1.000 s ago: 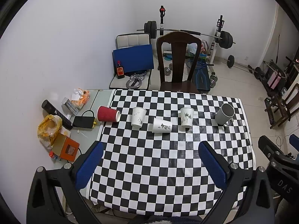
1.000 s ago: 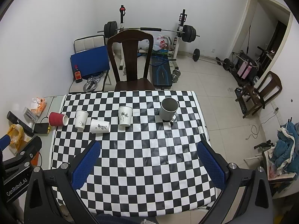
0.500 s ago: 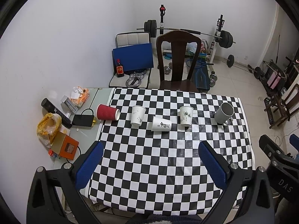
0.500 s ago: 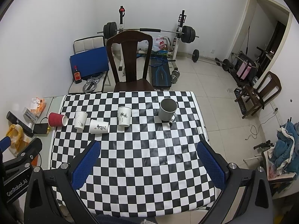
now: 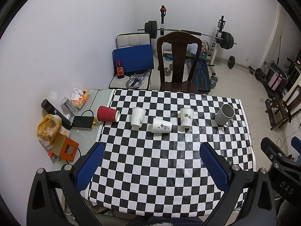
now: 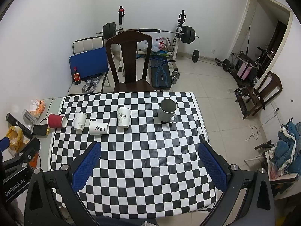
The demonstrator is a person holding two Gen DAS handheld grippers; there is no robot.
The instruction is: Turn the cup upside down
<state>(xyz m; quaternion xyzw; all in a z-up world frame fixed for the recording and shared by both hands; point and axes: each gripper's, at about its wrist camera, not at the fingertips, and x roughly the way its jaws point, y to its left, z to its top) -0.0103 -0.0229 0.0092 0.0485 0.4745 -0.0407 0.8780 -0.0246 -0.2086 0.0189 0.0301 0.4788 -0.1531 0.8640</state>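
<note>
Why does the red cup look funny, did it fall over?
Yes, the red cup is tipped over. It lies on its side at the table's left edge, its open mouth pointing sideways toward the white cups.

White walls (image 5: 75, 37) enclose the room, and pale tiles cover the floor (image 6: 216, 86). A table under a black-and-white checked cloth (image 5: 169, 160) stands near the left wall. A dark wooden chair (image 5: 177, 62) is drawn up to its far edge. Behind it a barbell rack (image 6: 150, 32) stands against the back wall, with a padded stool (image 5: 131, 56) beside it. A doorway (image 6: 269, 37) opens at the right, another wooden chair (image 6: 263, 94) near it.
</note>
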